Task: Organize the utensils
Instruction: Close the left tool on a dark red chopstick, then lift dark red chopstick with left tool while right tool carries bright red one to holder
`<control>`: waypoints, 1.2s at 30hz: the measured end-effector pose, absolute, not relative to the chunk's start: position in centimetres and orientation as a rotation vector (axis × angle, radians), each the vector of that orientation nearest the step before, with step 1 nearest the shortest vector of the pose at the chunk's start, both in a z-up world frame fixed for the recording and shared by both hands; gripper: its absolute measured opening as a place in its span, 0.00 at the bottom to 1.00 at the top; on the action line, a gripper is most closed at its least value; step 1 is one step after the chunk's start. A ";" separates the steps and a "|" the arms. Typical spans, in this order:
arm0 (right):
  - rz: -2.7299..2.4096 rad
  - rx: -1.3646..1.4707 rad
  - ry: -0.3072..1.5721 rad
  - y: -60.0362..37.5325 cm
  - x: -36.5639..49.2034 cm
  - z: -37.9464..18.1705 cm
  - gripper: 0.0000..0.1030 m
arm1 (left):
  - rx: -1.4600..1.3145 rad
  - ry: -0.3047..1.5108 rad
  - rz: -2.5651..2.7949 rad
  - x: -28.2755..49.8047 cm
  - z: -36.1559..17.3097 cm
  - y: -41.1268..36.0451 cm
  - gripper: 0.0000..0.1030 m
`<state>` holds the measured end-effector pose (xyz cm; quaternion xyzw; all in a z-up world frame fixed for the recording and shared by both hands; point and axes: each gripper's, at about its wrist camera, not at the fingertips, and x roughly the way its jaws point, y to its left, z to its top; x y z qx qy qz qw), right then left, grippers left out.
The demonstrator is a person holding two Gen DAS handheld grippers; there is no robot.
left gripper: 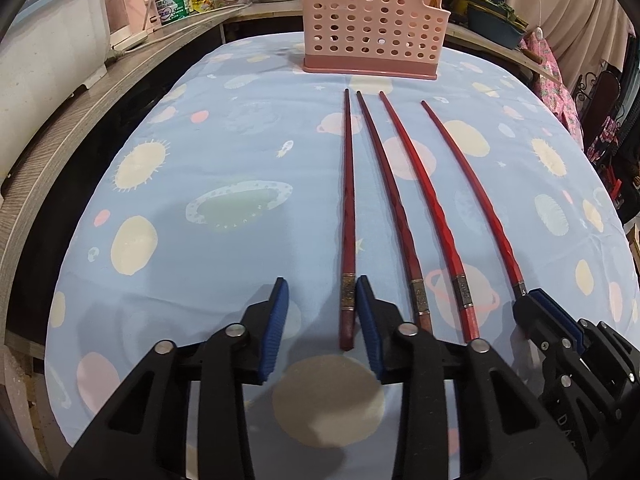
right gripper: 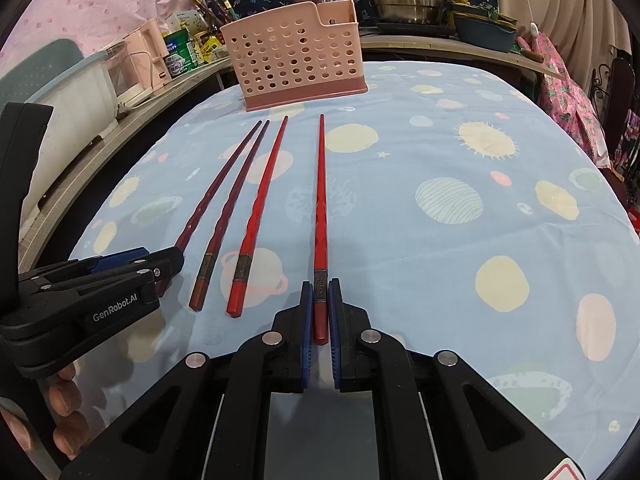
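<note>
On the planet-print bench (left gripper: 240, 128), your right gripper (right gripper: 320, 304) pinches the rightmost chopstick (right gripper: 320, 200), left gripper (left gripper: 322, 308) jaws spread around the leftmost chopstick (left gripper: 348, 216); lifting by the ends risks swing short of the basket (left gripper: 372, 20).

Bare tablecloth (right gripper: 460, 260) right of chopsticks (left gripper: 400, 184) (basket (left gripper: 368, 24) beyond tips)

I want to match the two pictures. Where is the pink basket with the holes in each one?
Left wrist view: the pink basket stands top centre, beyond the tips of the four chopsticks.
Right wrist view: the same basket stands upper left of centre.
Shared landmark: the blue planet-print tablecloth under it.
</note>
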<state>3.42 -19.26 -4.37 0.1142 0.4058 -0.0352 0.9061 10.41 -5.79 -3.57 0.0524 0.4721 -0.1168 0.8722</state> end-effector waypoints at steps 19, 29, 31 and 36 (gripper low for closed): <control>-0.072 0.237 0.839 -19.2 3.4 -4.3 0.07 | 0.041 1.025 -0.270 11.0 -3.4 -4.4 0.07; -0.072 0.248 0.811 -19.5 3.0 -3.0 0.07 | 0.033 1.012 -0.259 10.9 -2.4 -3.7 0.07; -0.075 0.249 0.798 -19.6 2.8 -2.4 0.07 | 0.029 1.004 -0.257 10.9 -1.9 -3.5 0.07; -0.080 0.258 0.749 -20.2 2.6 -0.3 0.07 | 0.014 0.966 -0.263 10.8 0.0 -2.9 0.07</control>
